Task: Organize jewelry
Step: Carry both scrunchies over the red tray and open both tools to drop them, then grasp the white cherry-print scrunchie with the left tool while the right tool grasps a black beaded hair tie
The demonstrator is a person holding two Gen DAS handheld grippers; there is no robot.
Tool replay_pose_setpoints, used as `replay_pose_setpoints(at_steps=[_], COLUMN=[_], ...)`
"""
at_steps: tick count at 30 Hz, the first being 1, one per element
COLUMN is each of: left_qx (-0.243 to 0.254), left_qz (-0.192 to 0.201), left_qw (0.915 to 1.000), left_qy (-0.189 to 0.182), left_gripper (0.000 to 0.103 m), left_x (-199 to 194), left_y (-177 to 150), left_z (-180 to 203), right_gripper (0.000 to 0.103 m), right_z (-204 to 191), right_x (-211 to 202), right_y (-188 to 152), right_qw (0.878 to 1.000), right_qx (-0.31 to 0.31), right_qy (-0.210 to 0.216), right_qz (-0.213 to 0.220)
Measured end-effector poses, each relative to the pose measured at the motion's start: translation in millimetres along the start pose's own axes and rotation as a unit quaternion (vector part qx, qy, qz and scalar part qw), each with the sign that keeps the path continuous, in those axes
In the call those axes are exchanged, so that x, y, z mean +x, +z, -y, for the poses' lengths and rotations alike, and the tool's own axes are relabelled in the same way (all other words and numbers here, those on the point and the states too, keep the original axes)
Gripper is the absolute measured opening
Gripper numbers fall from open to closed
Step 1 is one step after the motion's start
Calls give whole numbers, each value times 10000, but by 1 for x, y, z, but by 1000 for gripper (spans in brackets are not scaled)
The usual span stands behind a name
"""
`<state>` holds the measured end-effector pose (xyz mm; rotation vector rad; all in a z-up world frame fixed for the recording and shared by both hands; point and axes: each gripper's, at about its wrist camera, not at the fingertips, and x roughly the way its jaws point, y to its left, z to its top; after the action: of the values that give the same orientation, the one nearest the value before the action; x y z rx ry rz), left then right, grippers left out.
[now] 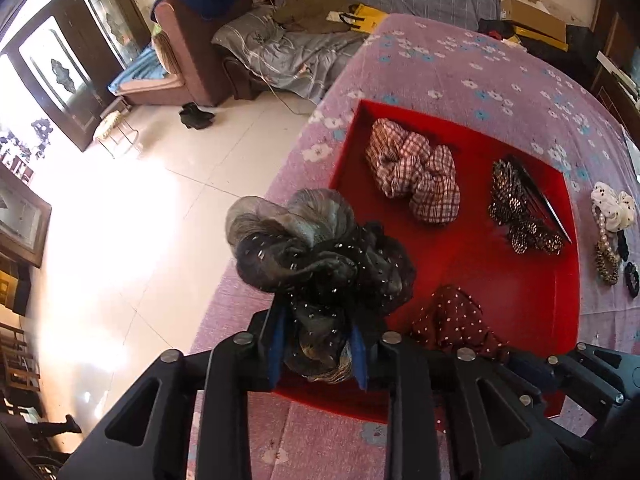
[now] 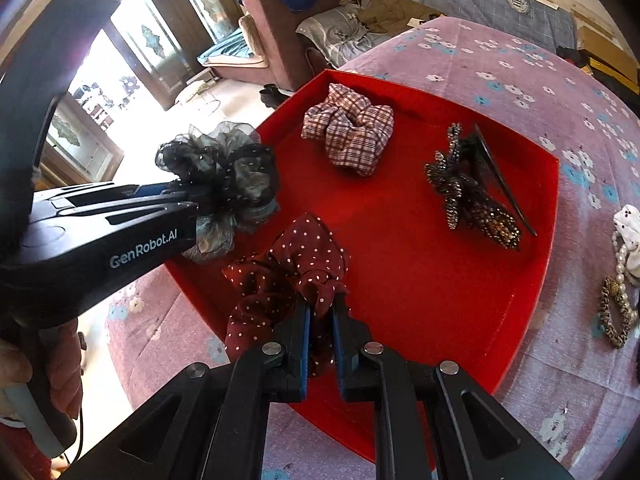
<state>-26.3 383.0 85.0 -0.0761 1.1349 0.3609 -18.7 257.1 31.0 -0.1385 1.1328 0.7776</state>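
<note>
A red tray (image 1: 500, 264) (image 2: 400, 264) sits on the purple flowered table. My left gripper (image 1: 318, 322) (image 2: 188, 196) is shut on a black and grey gauze scrunchie (image 1: 316, 256) (image 2: 224, 172), held above the tray's left edge. My right gripper (image 2: 320, 308) is shut on a dark red polka-dot scrunchie (image 2: 288, 276) (image 1: 452, 320), low over the tray's near part. In the tray lie a plaid scrunchie (image 1: 412, 176) (image 2: 348, 128) and a beaded brown hair clip (image 1: 520, 208) (image 2: 468, 192).
To the right of the tray on the tablecloth (image 1: 480, 68) lie a white dotted scrunchie (image 1: 612, 204) (image 2: 628, 232), a pearl bracelet (image 2: 622, 260), a leopard hair tie (image 1: 606, 260) (image 2: 616, 316) and black hair ties (image 1: 632, 276). The floor drops off left of the table.
</note>
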Motion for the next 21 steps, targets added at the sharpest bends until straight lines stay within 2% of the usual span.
replay_pose_setpoints(at_steps=[2,6,14,17,21], left_qx=[-13,-122,-473,-423,-54], left_qz=[56,173,443,573,656], left_qw=[10000,9997,9978,9975,9969], left_qy=[10,84,168,18,-427], left_gripper=[33,36,42,43,48], left_x=[-7,-23,-59,-75,-88], left_y=[0,3,5,6,8], left_z=[-1,-3,-3,14,64], right_gripper=[15,40,45,47,47], right_z=[-1,-2,5,22,60], right_x=[-2,-11,-50,-69,-91], right_y=[0,-1,-12,-25,-45], right_qw=[10000,9998,9985,9979,9965], right_qx=[-30,-52,-120,52,451], right_qy=[19,119,127,86,-20], right_qz=[23,148,522,642,706])
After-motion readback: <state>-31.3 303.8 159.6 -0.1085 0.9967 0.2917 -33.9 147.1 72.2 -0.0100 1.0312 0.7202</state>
